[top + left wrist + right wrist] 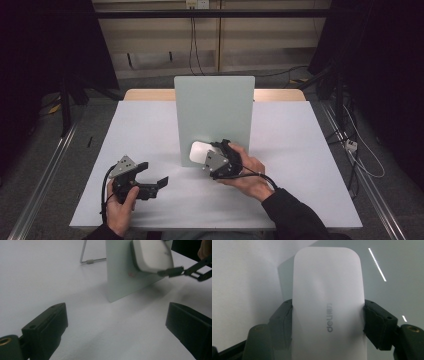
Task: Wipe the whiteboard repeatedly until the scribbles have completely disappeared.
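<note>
Against the lower face of the upright board on the desk, our right tool pinches the white eraser block across its smooth, slippery-looking sides; it seems light and rigid. Our left tool hangs spread, empty.

One white eraser, one upright pale green board, one white table, and two black grippers: left, right.
</note>
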Demonstrator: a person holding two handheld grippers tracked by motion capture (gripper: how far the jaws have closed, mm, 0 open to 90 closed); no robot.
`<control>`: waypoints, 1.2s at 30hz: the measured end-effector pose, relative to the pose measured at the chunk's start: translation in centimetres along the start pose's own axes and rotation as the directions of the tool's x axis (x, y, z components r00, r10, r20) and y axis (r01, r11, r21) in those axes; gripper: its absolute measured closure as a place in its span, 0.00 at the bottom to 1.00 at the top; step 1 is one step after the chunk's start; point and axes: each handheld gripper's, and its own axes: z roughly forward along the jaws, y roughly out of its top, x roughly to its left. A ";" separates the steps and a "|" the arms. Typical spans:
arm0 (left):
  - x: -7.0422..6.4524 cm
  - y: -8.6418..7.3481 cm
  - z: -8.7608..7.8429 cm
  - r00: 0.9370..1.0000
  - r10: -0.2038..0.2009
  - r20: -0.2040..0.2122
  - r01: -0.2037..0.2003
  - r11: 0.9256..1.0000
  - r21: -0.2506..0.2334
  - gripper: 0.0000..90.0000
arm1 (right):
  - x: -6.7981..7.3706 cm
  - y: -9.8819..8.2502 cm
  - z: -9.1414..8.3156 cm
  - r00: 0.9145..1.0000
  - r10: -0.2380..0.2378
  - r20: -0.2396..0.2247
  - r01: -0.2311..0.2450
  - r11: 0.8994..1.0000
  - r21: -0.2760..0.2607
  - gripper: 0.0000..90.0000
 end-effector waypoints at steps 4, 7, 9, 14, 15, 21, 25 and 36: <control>0.0 0.0 0.0 1.000 -0.003 -0.002 0.003 1.000 -0.001 0.04 | -1.4 -0.6 -1.3 0.998 0.043 0.047 -0.043 0.999 -0.009 0.35; 0.0 0.0 0.0 1.000 -0.003 0.000 0.003 1.000 0.002 0.04 | -2.3 -1.0 -2.1 0.994 0.065 0.083 -0.064 0.998 -0.014 0.35; 0.0 0.0 0.0 1.000 -0.003 -0.001 0.003 1.000 0.000 0.05 | -2.7 -1.3 -2.5 0.992 0.072 0.101 -0.071 0.997 -0.016 0.35; 0.0 0.0 0.0 1.000 -0.001 0.000 0.001 1.000 0.001 0.04 | -2.3 -2.0 -2.6 0.992 0.077 0.098 -0.076 0.997 -0.013 0.35; -0.1 0.0 0.0 1.000 -0.003 -0.001 0.003 1.000 -0.002 0.04 | -2.1 -2.2 -2.5 0.993 0.076 0.092 -0.076 0.997 -0.013 0.35; -0.1 0.0 0.0 1.000 0.000 -0.001 0.000 1.000 0.002 0.05 | -0.5 -3.4 -2.0 0.997 0.068 0.039 -0.068 0.998 0.005 0.35; 0.0 0.0 -0.1 1.000 -0.005 -0.003 0.005 1.000 0.001 0.04 | 0.5 -4.4 -1.8 0.999 0.053 -0.008 -0.053 0.998 0.021 0.35; -0.1 0.0 0.0 1.000 0.002 -0.001 -0.002 1.000 -0.001 0.04 | -2.0 -4.8 -3.6 0.995 0.079 0.064 -0.080 0.997 0.017 0.35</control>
